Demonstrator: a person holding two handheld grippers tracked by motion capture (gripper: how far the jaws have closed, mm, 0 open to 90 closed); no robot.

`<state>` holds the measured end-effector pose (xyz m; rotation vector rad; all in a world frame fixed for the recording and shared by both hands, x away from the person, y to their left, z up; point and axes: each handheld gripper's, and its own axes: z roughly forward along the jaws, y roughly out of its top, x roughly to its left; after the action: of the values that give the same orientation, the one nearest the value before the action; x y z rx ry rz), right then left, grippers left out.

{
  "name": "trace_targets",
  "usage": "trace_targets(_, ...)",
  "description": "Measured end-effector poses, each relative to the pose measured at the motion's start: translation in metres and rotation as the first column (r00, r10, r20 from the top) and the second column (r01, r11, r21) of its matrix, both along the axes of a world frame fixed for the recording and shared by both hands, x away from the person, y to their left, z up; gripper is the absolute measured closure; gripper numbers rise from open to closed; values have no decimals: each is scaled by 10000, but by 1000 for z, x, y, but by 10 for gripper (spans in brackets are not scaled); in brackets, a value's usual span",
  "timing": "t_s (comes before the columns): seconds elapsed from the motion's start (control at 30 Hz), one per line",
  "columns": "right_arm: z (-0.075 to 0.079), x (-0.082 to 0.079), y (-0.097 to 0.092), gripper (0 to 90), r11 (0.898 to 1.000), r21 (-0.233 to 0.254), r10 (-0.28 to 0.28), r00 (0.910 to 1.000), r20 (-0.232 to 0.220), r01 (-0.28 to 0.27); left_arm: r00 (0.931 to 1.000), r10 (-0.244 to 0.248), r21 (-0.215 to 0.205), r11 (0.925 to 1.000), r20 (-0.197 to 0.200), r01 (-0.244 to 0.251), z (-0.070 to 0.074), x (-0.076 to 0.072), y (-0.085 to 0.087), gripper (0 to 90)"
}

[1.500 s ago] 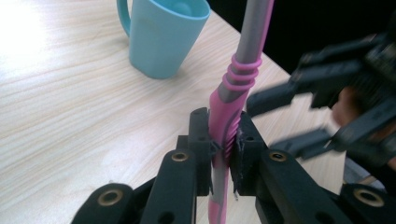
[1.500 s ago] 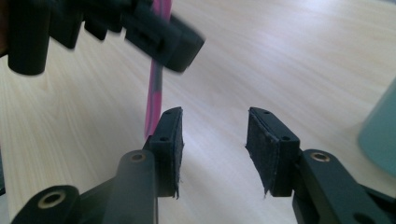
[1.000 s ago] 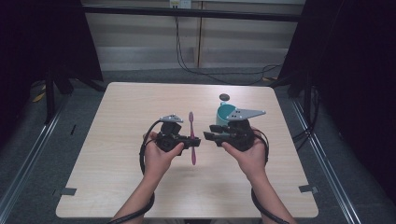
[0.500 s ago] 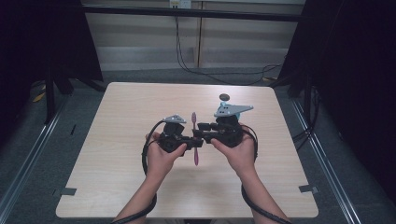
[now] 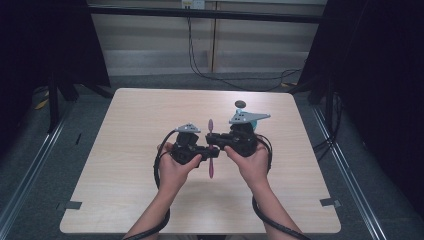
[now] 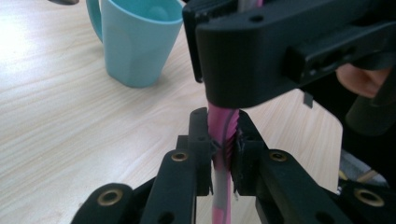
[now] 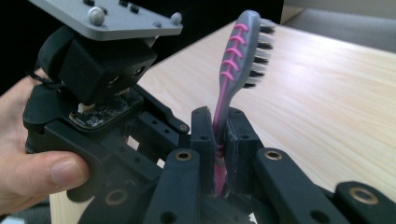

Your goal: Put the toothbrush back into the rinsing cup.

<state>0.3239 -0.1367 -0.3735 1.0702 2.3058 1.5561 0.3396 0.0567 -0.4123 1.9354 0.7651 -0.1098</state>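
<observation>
- Since a moment ago, the right gripper (image 5: 216,145) has slid in toward the middle, and its jaws have just been closing on the pink and grey plastic toothbrush (image 5: 210,148).
- Under it all sits the big, pale wooden table (image 5: 130,140), where the person works.
- Both of the person's hands hold the black grippers close together above the table's middle, with the toothbrush between them.
- Behind the right gripper stands a light blue cup with a handle (image 6: 136,39), maybe where the brush will go.
- Farther back lies a small dark round thing (image 5: 240,104); I cannot tell what it is.
- The left gripper (image 6: 223,151) is clamped tight on the toothbrush handle, so it stays up off the table.
- The right gripper's jaws pinch the brush just below its bristly head (image 7: 245,49).
- I think two grips are there so the brush can pass from one hand to the other.
- I can read no words or brand names anywhere.
</observation>
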Motion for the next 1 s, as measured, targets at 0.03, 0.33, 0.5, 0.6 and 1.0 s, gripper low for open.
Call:
trace_targets(0.03,0,0,-2,836,9998,203,-74,10000,28,74,10000,-13,0,10000,14,13,0,0,0,812)
trace_targets(0.33,1,-1,-7,836,9988,435,-249,9994,221,239,9982,280,41,9996,522,-282,-4,1,1,543)
trace_targets(0.5,5,-1,-18,836,9984,387,-432,9983,398,417,9943,315,464,9983,1022,-364,-6,1,7,351)
trace_targets(0.6,7,-2,-25,836,9977,390,-574,9971,494,555,9920,380,674,9966,1207,-464,-8,0,11,273)
trace_targets(1.0,12,-3,-48,836,9921,388,-1223,9885,888,1192,9860,36,1246,9919,1669,-247,-25,-5,25,204)
